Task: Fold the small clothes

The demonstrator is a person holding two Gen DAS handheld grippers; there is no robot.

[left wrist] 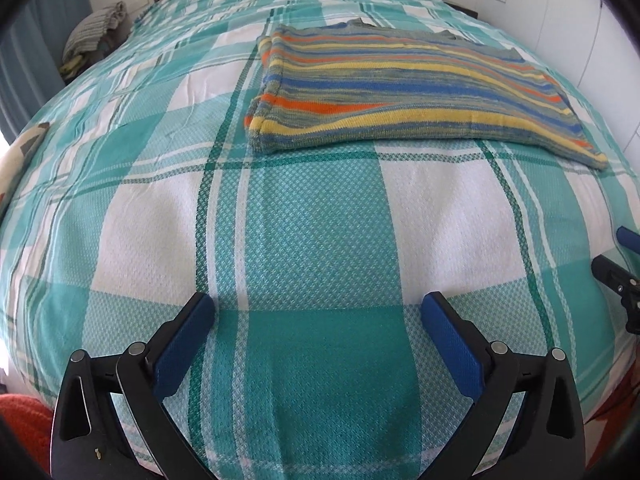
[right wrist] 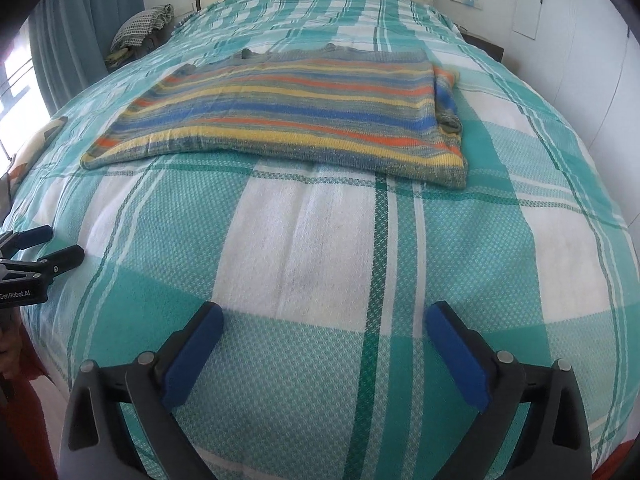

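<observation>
Nearest both cameras, left gripper (left wrist: 318, 312) and right gripper (right wrist: 324, 320), black with blue pads, jaws spread wide, nothing between them, poised over teal-and-white checked woven bedspread (left wrist: 320, 240). Further up the bed: folded knit sweater, striped yellow, orange, blue and grey (right wrist: 288, 116), lying flat as a rectangle, well apart from both grippers. One sleeve edge bunched along its right side in the right wrist view.

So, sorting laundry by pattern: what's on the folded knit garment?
Folded knit garment: horizontal yellow, orange, blue, grey stripes; clearest from the right wrist.
</observation>
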